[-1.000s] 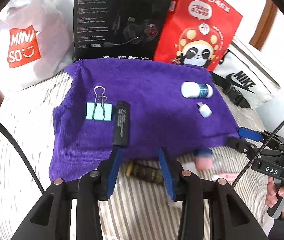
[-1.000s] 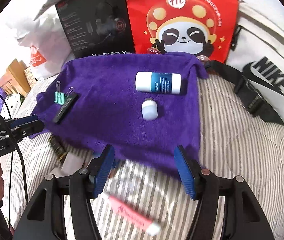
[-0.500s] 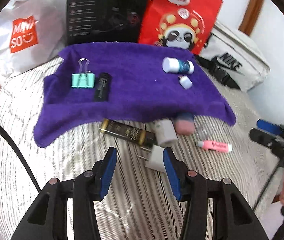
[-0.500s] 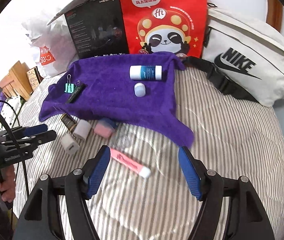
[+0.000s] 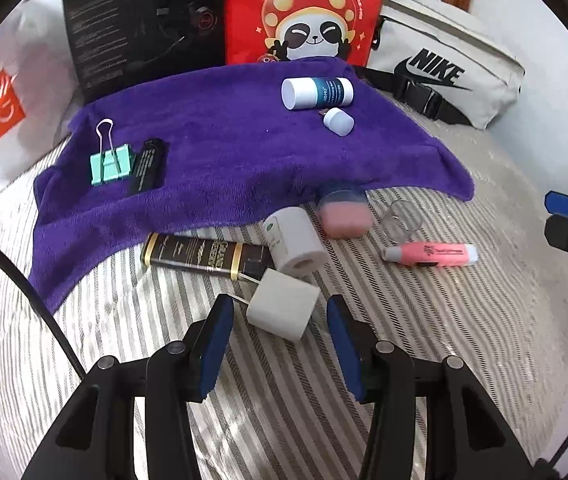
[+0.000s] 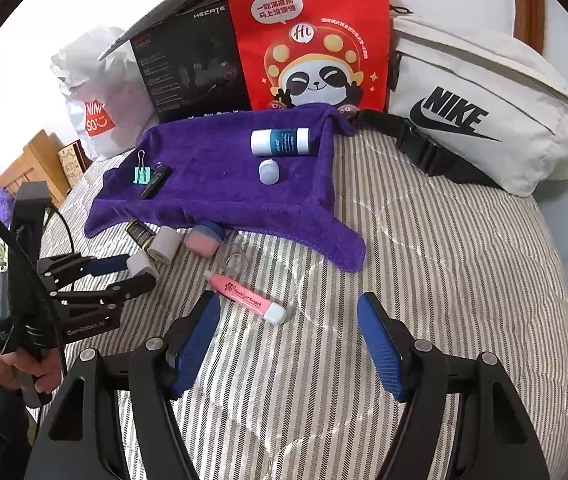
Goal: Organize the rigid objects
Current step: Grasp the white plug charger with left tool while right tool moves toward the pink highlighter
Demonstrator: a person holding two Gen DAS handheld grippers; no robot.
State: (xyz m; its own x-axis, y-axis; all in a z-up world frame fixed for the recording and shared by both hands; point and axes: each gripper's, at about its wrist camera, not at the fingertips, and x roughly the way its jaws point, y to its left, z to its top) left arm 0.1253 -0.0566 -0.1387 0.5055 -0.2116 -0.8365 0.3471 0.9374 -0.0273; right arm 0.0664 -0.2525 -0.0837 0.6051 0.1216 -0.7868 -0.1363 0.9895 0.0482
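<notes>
A purple towel (image 5: 244, 152) lies on the striped bed and carries a mint binder clip (image 5: 110, 164), a black stick (image 5: 147, 166), a white-and-blue bottle (image 5: 318, 92) and a small white cap (image 5: 339, 121). Off its near edge lie a brown-gold tin (image 5: 204, 256), a white roll (image 5: 294, 240), a pink-blue tub (image 5: 344, 212), a clear cap (image 5: 402, 220) and a pink highlighter (image 6: 244, 296). My left gripper (image 5: 280, 320) stands open around a white charger cube (image 5: 282, 310), pads apart from it. My right gripper (image 6: 288, 302) is open and empty, just behind the highlighter.
Along the back stand a white shopping bag (image 6: 92, 92), a black headset box (image 6: 192, 64) and a red panda bag (image 6: 308, 40). A white waist bag (image 6: 484, 112) lies at the right. The striped bed cover (image 6: 444, 280) is bare on the right. A hand holds the left gripper's handle.
Both grippers have pulled back from the towel toward the near items. The left one has sunk over the white cube with its jaws wider. The right one's jaws have widened too.
</notes>
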